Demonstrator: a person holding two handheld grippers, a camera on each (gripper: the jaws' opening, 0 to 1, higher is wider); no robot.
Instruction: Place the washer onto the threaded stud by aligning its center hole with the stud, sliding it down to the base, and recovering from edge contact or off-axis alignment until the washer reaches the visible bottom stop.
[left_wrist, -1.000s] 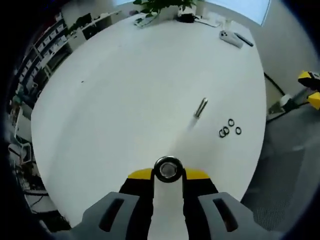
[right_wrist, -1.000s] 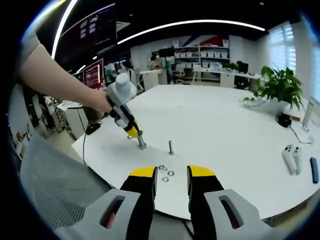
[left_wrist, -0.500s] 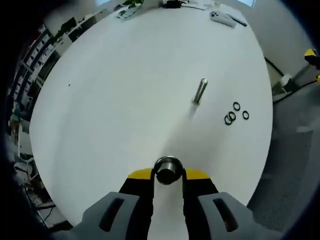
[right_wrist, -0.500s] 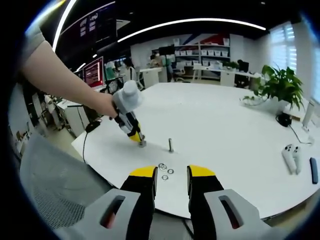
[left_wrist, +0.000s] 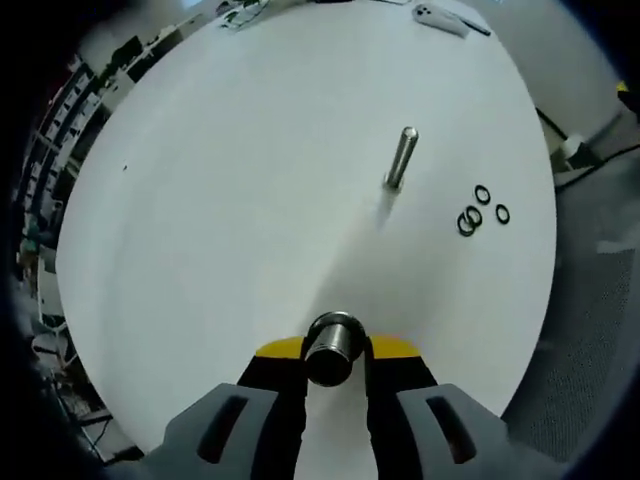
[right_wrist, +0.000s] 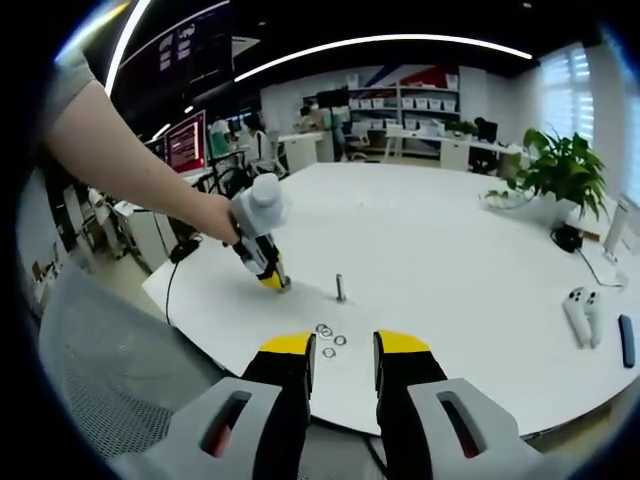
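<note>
White round counter (left_wrist: 220, 200) carried three small dark washers (left_wrist: 480, 208) right of an upright threaded steel stud (left_wrist: 400, 158). Left hand-held gripper (left_wrist: 335, 352) clenched a second metal stud (left_wrist: 333, 347), lowered closer to the counter than before. Right hand-held gripper (right_wrist: 343, 358) released, idle; washers untouched.

A large white round table (right_wrist: 470, 260) carries the things. Near its far right edge stands a green plant (right_wrist: 562, 172) in a pot, with a black cable beside it. Two white game controllers (right_wrist: 578, 313) lie close to the right edge, and a dark remote (right_wrist: 627, 340) lies next to them. Behind the table there are white shelves (right_wrist: 400, 110) with boxes. A red screen (right_wrist: 187, 146) glows on the left. Long ceiling lights (right_wrist: 380, 44) run above.
</note>
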